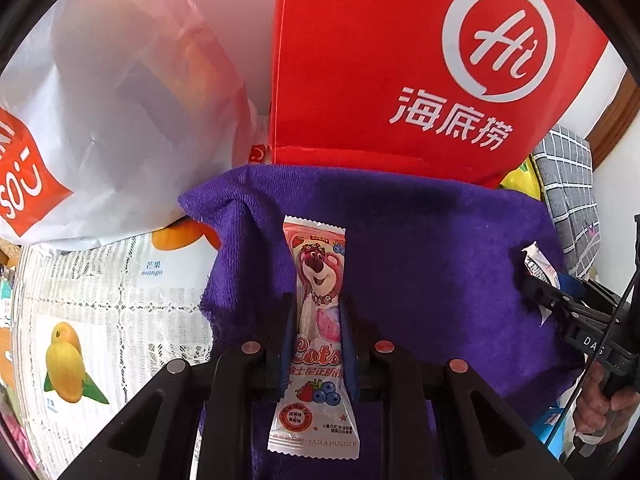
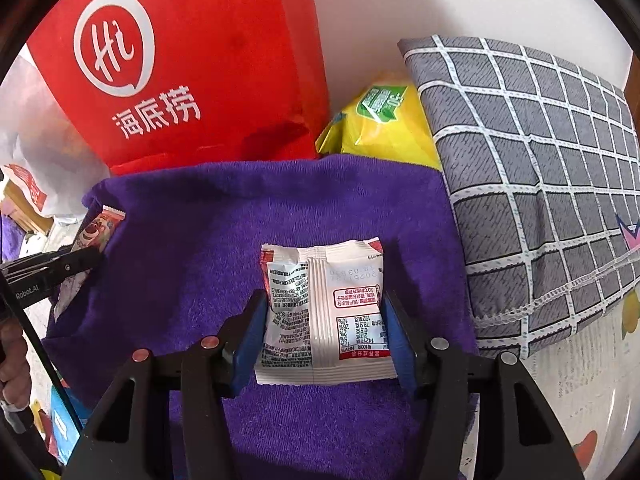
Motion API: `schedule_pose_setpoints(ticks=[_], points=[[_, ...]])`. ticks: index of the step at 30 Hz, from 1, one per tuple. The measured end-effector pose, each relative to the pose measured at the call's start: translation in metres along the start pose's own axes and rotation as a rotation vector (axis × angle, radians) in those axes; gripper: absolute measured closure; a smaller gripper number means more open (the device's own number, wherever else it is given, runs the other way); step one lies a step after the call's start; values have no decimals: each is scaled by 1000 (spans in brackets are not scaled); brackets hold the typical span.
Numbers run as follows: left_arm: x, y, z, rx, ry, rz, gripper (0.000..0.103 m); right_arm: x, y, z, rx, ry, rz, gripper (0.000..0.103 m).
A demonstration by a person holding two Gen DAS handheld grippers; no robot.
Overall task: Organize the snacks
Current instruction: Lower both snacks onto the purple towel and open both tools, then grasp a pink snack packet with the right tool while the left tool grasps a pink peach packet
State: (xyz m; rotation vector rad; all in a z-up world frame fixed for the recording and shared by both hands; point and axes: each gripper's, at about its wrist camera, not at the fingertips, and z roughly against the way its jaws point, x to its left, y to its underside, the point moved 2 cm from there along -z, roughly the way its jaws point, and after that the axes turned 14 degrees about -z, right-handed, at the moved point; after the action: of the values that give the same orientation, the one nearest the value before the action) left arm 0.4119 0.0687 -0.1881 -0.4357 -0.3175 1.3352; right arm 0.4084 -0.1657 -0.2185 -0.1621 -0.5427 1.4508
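Observation:
A long pink snack packet (image 1: 318, 264) with a bear print sticks out forward from my left gripper (image 1: 317, 304), which is shut on its middle just above a purple towel (image 1: 420, 240). My right gripper (image 2: 325, 300) is shut on a white snack packet (image 2: 324, 280), its printed back facing up, blue pads pressing both side edges over the same towel (image 2: 240, 208). In each wrist view the other gripper shows at the edge: the right gripper (image 1: 536, 284) with the white packet (image 1: 538, 260), the left gripper (image 2: 80, 260) with the pink packet (image 2: 100, 228).
A red paper bag (image 1: 400, 60) stands behind the towel, with a white plastic bag (image 1: 120, 120) to its left. A grey checked cushion (image 2: 540, 200) and a yellow packet (image 2: 384, 128) lie at the right. The tablecloth (image 1: 100, 300) has mango prints. A hand (image 1: 600, 392) holds the right gripper.

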Motion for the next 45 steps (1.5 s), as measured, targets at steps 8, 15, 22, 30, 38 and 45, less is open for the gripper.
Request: schedule_pose_setpoints(ticks=[8, 15, 22, 30, 38, 45], points=[[-3, 1, -9, 14, 12, 5, 81, 2, 2, -15, 29, 9, 11, 45], [-10, 7, 0, 19, 36, -5, 45, 14, 3, 3, -42, -50, 29, 20], [-11, 19, 43, -31, -13, -34, 44, 29, 6, 52, -146, -81, 35, 20], [-13, 39, 105, -125, -6, -23, 44, 14, 26, 122, -252, -22, 47, 20], [-25, 75, 142, -167, 12, 1, 44, -33, 69, 155, -196, -10, -30, 26], [-33, 108, 151, -154, 9, 10, 44, -57, 134, 145, -73, -16, -60, 29]])
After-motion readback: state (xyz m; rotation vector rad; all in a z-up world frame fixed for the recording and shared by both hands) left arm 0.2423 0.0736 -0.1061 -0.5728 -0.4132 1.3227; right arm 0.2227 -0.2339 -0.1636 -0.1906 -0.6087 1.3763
